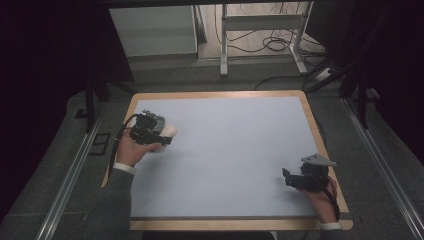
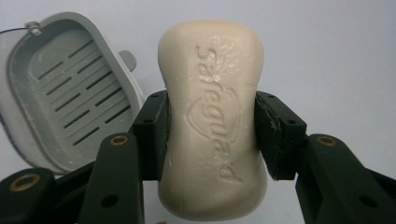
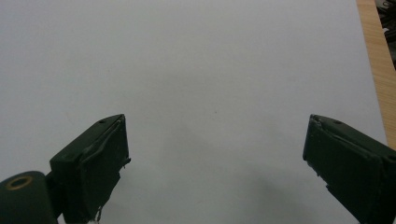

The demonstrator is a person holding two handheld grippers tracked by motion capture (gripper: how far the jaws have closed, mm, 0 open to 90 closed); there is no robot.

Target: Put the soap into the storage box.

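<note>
High view puts you at a table (image 1: 220, 150) with a pale blue-grey top and a wooden rim, your forearms coming in from the bottom edge. Beyond the far edge stand a white cabinet (image 1: 152, 30) and a metal frame (image 1: 262, 30) with cables on the floor. Nothing lies between your two hands; the surface there is bare.

Your left gripper (image 2: 210, 135) is clenched on a bar of soap (image 2: 212, 116), its pads pressing the bar's narrowed waist from both sides. From above, the bar (image 1: 167, 132) pokes out past your left gripper (image 1: 159, 136) near the table's left edge. It is cream-coloured, rounded at both ends, pinched in the middle, with raised lettering and a shield outline on its upper face.

Just beside the bar in the left gripper view lies a grey soap dish (image 2: 70, 98) with slots in its floor.

Your right gripper (image 3: 215, 154) has its jaws released and wide apart over bare table, near the right edge (image 1: 292, 179).

You have one bar, one dish, two grippers.
</note>
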